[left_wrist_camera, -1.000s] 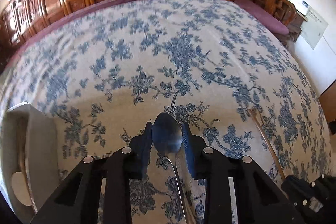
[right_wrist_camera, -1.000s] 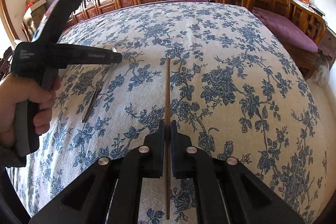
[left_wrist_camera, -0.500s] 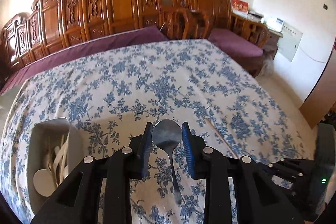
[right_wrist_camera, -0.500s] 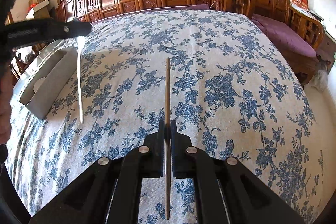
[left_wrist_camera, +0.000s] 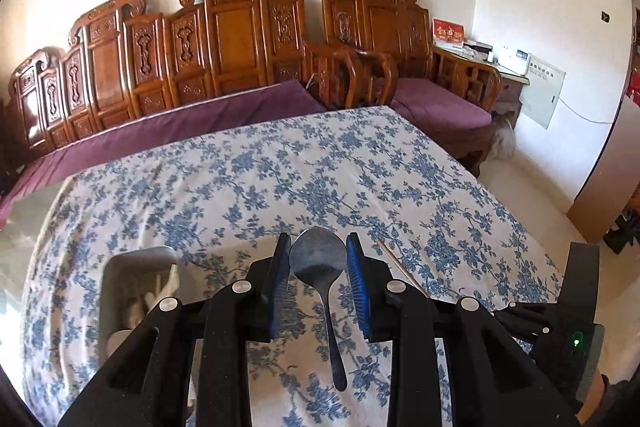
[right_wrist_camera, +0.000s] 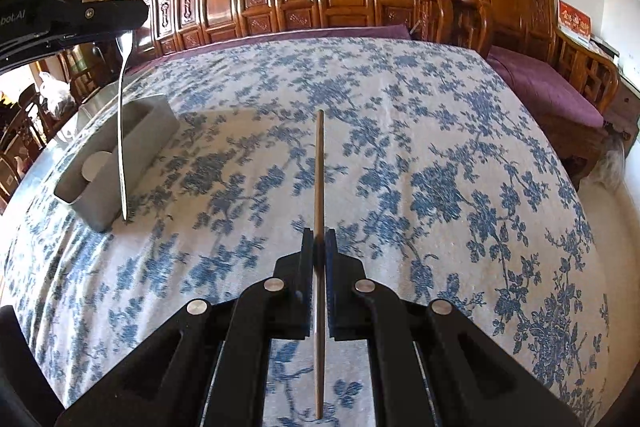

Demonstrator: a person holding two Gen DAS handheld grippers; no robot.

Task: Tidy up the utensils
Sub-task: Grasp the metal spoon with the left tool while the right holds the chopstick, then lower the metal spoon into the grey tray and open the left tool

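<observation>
While both tools are loaded and off the cloth, the step in hand is judged to be the carry toward the holder, with nothing yet set down. The left gripper (left_wrist_camera: 318,263) is clenched on a metal spoon (left_wrist_camera: 320,259): the bowl is pinched between the blue pads (left_wrist_camera: 359,279) near the fingertips, and the handle hangs down beneath the fingers, clear of the flowered tablecloth (left_wrist_camera: 280,179). Seen from the right wrist, that same spoon (right_wrist_camera: 122,131) dangles from the tip of the left gripper (right_wrist_camera: 120,17), its lower end appearing in front of the near wall of the grey utensil holder (right_wrist_camera: 156,123); whether it is over the opening or just short of it cannot be told. In the left view the holder (left_wrist_camera: 120,267) lies to the left of and below the fingers, with some pale utensils already inside. The right gripper (right_wrist_camera: 319,247) is clamped shut on a wooden chopstick (right_wrist_camera: 319,163), which runs forward past the fingertips and back between the fingers, held above the cloth. The next move is judged to call for the spoon handle to be brought over the holder's open top, lowered inside, and only then released; the chopstick would need the same treatment afterward, with its long end kept clear of the holder's rim and of the other gripper.
</observation>
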